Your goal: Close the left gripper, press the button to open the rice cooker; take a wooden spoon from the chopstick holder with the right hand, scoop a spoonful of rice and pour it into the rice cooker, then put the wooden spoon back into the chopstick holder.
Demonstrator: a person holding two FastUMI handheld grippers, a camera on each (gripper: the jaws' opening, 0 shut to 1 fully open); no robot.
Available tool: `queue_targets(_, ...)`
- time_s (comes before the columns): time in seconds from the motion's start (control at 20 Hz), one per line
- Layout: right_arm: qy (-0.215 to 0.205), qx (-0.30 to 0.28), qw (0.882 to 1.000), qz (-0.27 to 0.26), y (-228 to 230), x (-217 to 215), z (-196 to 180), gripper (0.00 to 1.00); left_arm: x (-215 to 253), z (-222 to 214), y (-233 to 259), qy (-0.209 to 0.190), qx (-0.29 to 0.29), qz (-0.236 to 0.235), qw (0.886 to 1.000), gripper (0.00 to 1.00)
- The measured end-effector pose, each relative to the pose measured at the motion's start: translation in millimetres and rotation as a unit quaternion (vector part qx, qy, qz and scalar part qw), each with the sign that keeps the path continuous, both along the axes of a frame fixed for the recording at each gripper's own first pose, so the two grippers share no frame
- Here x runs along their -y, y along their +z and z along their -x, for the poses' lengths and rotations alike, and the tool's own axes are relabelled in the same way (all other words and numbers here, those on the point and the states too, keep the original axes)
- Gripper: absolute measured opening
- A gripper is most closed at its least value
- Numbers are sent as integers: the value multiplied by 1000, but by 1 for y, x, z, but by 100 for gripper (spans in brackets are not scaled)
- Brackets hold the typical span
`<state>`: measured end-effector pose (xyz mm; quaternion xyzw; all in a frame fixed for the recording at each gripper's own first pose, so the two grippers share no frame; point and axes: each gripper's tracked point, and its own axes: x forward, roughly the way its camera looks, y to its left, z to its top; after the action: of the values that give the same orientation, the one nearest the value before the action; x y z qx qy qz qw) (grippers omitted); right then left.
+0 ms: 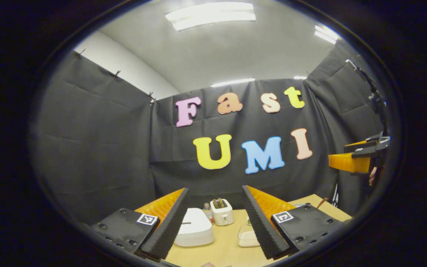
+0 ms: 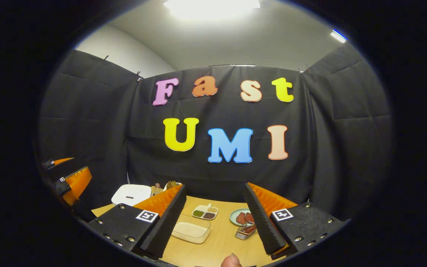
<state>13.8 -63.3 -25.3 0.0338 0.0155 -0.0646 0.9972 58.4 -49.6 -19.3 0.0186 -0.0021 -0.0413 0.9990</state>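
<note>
Both grippers, left gripper [image 1: 215, 218] and right gripper [image 2: 213, 217], hover level with fingers spread wide. The white rice cooker [image 1: 195, 227] sits lid-down near the surface's [image 1: 221, 252] far edge.

rice cooker [image 1: 195, 227] on table [image 1: 221, 252], toaster [image 1: 222, 212] behind it to the right, bottle [image 1: 208, 211] between them

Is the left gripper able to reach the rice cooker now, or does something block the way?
Probably yes: the rice cooker lies straight ahead between the open fingers of the left gripper, nothing between them.
</note>
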Motion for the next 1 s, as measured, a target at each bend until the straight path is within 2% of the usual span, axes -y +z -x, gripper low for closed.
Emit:
queue_targets(0.1,-20,-9,1000,14,0,3,-7,95,-15,-19,-6,2,-7,7,1000,99)
queue_targets(0.2,-30,-12,999,9,1,-7,-15,95,-26,-39,-11,-8,-4,11,1000,94)
queue_targets(0.25,-35,-15,999,7,-1,-11,-18,95,-32,-50,-17,-11,-7,11,1000,99)
queue_targets(0.35,-44,-27,999,9,-6,-21,-25,95,-46,-71,-34,-14,-18,17,1000,90)
queue_targets(0.55,-61,-49,997,25,-11,-42,-31,95,-82,-131,-85,26,-53,6,998,36)
queue_targets(0.65,-65,-59,996,18,-15,-53,-33,95,-82,-163,-129,19,-98,1,995,10)
queue_targets(0.75,-70,-82,994,17,-27,-58,-36,95,-86,-197,-194,11,-174,5,985,9)
queue_targets(0.8,-72,-92,993,19,-32,-60,-39,95,-94,-212,-227,21,-217,12,976,8)
queue_targets(0.9,-75,-110,991,25,-38,-63,-44,96,-118,-243,-279,65,-267,9,961,8)
queue_targets(1.0,-76,-128,988,31,-45,-66,-48,96,-133,-263,-330,89,-318,-6,944,7)
